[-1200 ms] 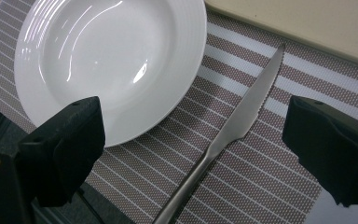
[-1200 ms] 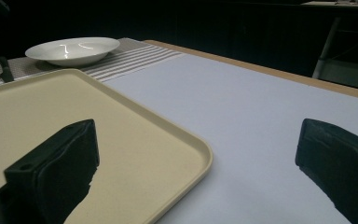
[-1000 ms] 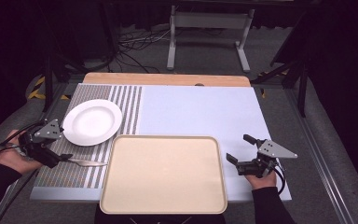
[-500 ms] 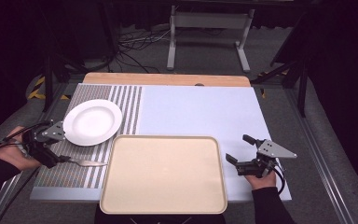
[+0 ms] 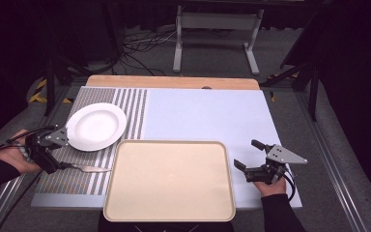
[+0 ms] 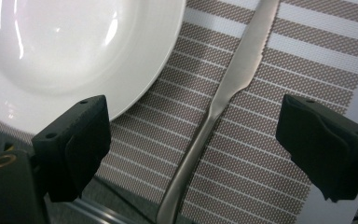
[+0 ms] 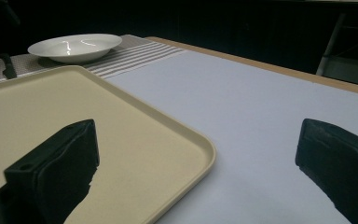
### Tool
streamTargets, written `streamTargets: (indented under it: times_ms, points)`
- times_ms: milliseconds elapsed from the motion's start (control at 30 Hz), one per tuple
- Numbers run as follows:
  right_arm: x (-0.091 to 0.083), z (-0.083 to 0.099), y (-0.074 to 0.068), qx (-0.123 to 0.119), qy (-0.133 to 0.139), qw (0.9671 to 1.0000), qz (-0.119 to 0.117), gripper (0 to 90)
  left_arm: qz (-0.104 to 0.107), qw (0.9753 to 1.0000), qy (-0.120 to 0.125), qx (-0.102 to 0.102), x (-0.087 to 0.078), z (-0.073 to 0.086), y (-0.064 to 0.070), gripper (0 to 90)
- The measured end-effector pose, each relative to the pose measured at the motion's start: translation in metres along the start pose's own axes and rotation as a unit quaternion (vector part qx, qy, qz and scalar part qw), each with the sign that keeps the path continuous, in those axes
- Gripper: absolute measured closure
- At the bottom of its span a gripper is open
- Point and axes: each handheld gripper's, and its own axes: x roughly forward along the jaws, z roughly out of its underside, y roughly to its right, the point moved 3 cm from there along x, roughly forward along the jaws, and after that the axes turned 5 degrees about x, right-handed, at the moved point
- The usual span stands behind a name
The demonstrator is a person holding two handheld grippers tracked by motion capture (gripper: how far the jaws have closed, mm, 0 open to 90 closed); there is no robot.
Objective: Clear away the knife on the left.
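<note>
A steel table knife (image 5: 88, 168) lies on the striped placemat (image 5: 133, 104), blade toward the beige tray (image 5: 169, 180). My left gripper (image 5: 59, 152) is open at the knife's handle end, just left of the white plate (image 5: 96, 126). In the left gripper view the knife (image 6: 223, 93) runs up between the two wide-apart jaws of my left gripper (image 6: 193, 119), with the plate (image 6: 70, 51) at the upper left. My right gripper (image 5: 245, 153) stands open and holds nothing over the pale blue mat, just right of the tray. Its own view shows my right gripper (image 7: 198, 140) straddling the tray's corner (image 7: 186, 140).
The pale blue mat (image 5: 203, 116) covers the middle and right of the table. A wooden strip (image 5: 174, 82) runs along the far edge. The tray's raised rim (image 5: 232, 183) lies close to my right gripper. Beyond the table stand a metal frame (image 5: 215, 29) and floor cables.
My left gripper has drifted slightly left and toward the near edge, away from the plate and closer to the knife's handle. The right gripper has stayed put.
</note>
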Motion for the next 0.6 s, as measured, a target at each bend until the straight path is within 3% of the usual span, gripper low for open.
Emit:
streamTargets:
  times_ms: [133,167,333,467,600]
  points:
    - [-0.001,0.0,0.0,0.0,0.003,1.0,-0.001,0.2,0.014,0.9999,0.008,0.002,0.003,0.003,-0.002,12.6]
    - [-0.001,0.001,0.0,0.001,0.002,1.0,-0.002,0.2,0.021,0.9997,0.002,0.014,0.007,0.004,-0.002,14.0]
    - [-0.005,0.002,0.0,0.002,0.001,1.0,0.0,0.2,0.038,0.9987,-0.017,0.027,0.017,0.007,-0.002,18.9]
    - [-0.008,0.002,-0.001,0.004,0.001,1.0,0.004,0.2,0.064,0.9968,-0.029,0.037,0.026,0.008,-0.004,19.5]
    - [-0.01,0.002,-0.001,0.003,0.003,1.0,0.002,0.2,0.072,0.9946,-0.052,0.053,0.034,0.008,-0.005,21.5]
